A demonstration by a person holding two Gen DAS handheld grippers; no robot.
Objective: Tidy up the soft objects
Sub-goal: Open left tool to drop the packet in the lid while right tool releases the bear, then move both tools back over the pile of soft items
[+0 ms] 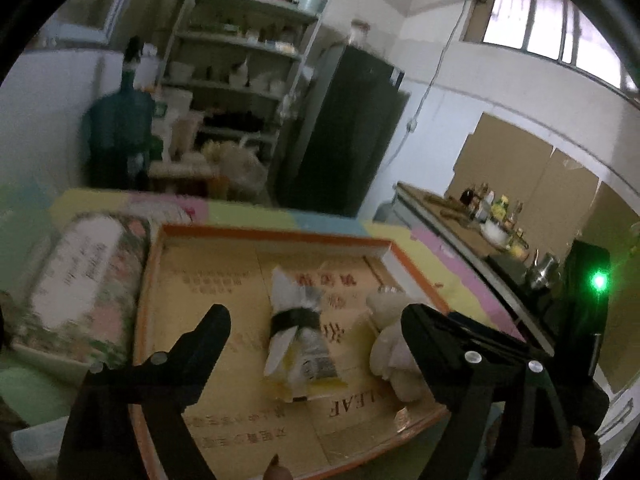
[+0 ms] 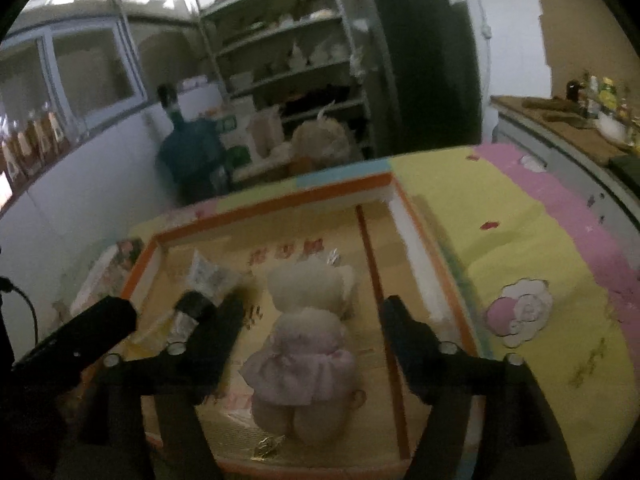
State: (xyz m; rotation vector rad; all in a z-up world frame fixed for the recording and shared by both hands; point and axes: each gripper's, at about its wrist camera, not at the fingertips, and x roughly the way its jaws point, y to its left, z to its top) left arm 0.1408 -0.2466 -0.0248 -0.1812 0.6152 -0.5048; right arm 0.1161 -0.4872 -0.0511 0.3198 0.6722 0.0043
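Both tools stand released, gripping nothing: left tool over the banded packet, right tool over the plush doll. Both items lie side by side inside the orange-rimmed box on the patterned surface.

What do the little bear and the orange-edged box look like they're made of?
Plush bear: fuzzy cream fabric with a matte pink cloth dress, judging by its soft, blurred edges. Orange-edged box: probably printed cardboard; its thin flat walls show white inner faces and the floor carries lettering.
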